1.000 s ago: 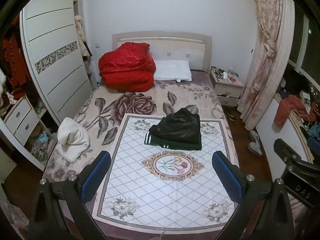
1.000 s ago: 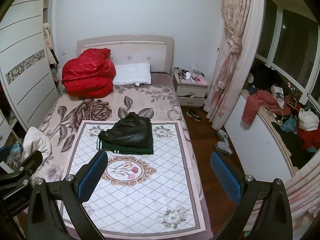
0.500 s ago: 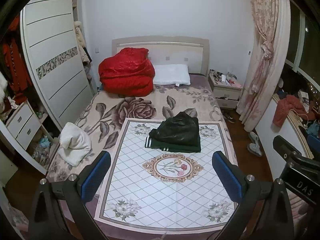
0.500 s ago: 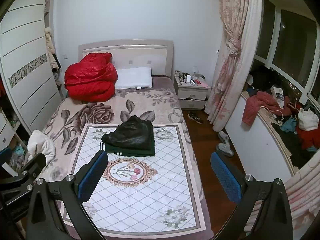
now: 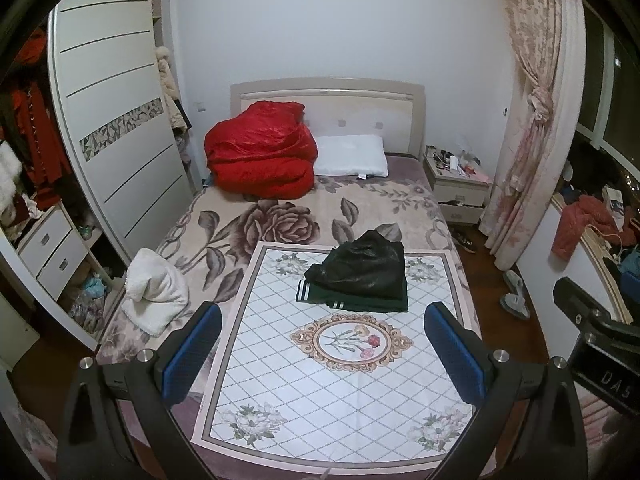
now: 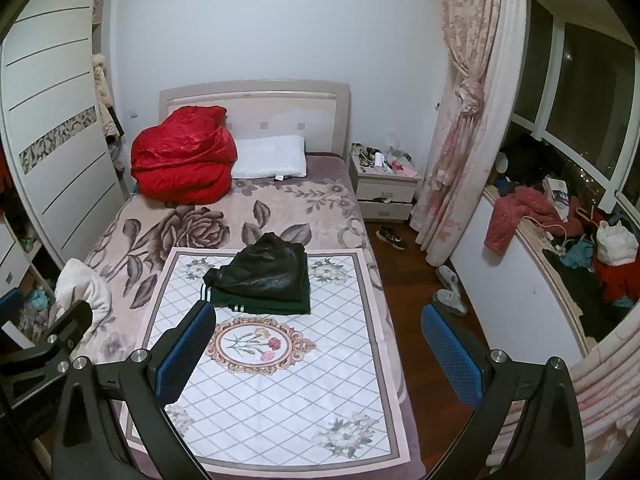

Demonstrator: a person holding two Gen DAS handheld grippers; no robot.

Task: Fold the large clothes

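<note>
A folded black jacket (image 5: 366,266) lies on top of a folded dark green garment with white stripes (image 5: 348,300) on the white floral mat (image 5: 340,380) on the bed; both show in the right wrist view too, the jacket (image 6: 268,266) on the green garment (image 6: 256,304). A white fluffy garment (image 5: 154,294) lies crumpled at the bed's left edge, also in the right wrist view (image 6: 82,286). My left gripper (image 5: 324,354) is open and empty, held high above the bed's foot. My right gripper (image 6: 318,354) is open and empty beside it.
A red quilt (image 5: 260,158) and white pillow (image 5: 350,156) lie at the headboard. A wardrobe (image 5: 116,128) stands left, a nightstand (image 5: 458,192) and curtain (image 5: 532,120) right. Shoes (image 6: 450,290) lie on the floor. Clothes (image 6: 528,216) pile on the window ledge.
Both grippers have drawn back and risen from the bed, so the bed looks smaller and lower. The clothes have not moved. Both grippers stay open.
</note>
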